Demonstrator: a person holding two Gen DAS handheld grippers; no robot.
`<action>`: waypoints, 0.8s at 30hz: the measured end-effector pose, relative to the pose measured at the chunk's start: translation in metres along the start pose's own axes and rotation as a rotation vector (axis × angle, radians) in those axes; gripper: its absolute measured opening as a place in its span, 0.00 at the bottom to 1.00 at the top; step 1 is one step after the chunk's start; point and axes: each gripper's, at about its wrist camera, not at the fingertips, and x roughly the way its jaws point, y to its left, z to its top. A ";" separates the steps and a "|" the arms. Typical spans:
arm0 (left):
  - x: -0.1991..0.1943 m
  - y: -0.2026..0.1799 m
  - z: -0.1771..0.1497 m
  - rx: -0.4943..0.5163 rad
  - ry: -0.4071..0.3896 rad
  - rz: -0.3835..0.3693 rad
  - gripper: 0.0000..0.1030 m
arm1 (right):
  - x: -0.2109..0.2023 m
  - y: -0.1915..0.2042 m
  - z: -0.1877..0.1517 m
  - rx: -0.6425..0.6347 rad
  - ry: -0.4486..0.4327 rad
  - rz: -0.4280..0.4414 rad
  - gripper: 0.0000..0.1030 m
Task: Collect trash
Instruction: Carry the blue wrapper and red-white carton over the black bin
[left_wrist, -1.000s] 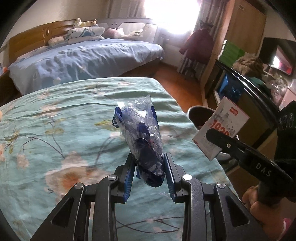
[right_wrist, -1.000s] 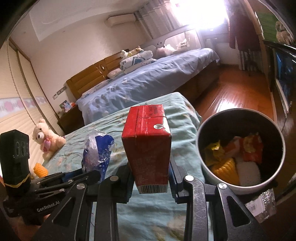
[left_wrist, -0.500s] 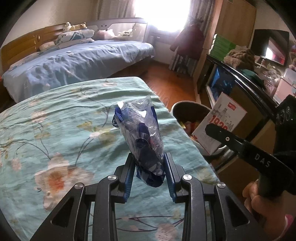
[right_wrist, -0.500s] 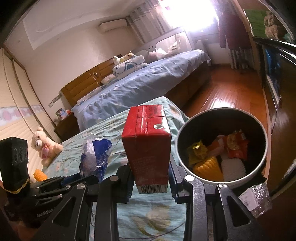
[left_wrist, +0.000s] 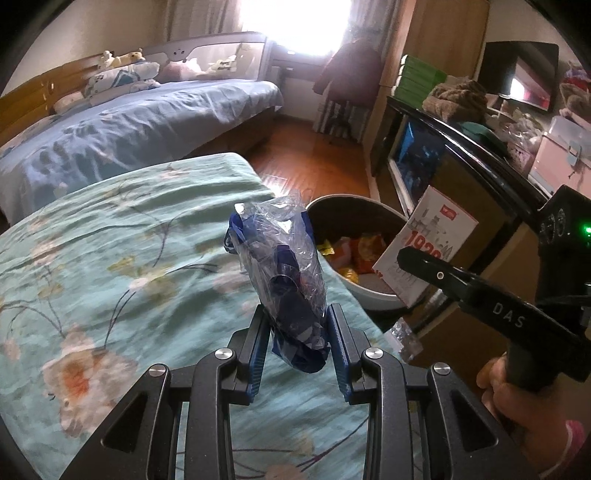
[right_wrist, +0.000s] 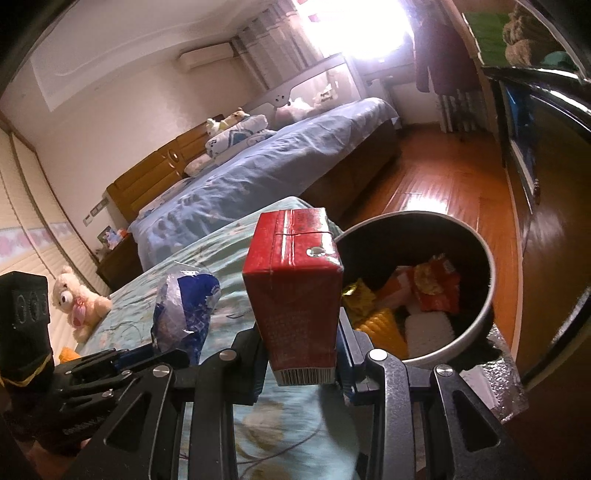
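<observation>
Left tool (left_wrist: 298, 345) pinching crumpled blue-and-clear plastic wrapper (left_wrist: 284, 280), frame centre, over floral teal bedspread (left_wrist: 110, 258). Right tool (right_wrist: 301, 354) pinching red rectangular drink carton (right_wrist: 295, 295), upright, centre frame. Round grey trash bin (right_wrist: 476, 321) right of carton, probably holds snack wrappers; blurry.

A teddy bear (right_wrist: 79, 301) lies on the floral bedspread (left_wrist: 110, 258).

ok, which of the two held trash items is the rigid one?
The red carton in the right gripper: boxy and flat-sided. The left gripper holds a crumpled plastic wrapper.
</observation>
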 end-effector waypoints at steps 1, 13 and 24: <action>0.002 -0.001 0.001 0.005 0.001 -0.002 0.29 | -0.001 -0.003 0.000 0.003 -0.001 -0.005 0.31; 0.022 -0.024 0.012 0.060 0.016 -0.019 0.29 | -0.003 -0.027 0.005 0.017 0.001 -0.052 0.31; 0.039 -0.037 0.022 0.094 0.024 -0.020 0.29 | 0.000 -0.041 0.011 0.028 0.007 -0.076 0.31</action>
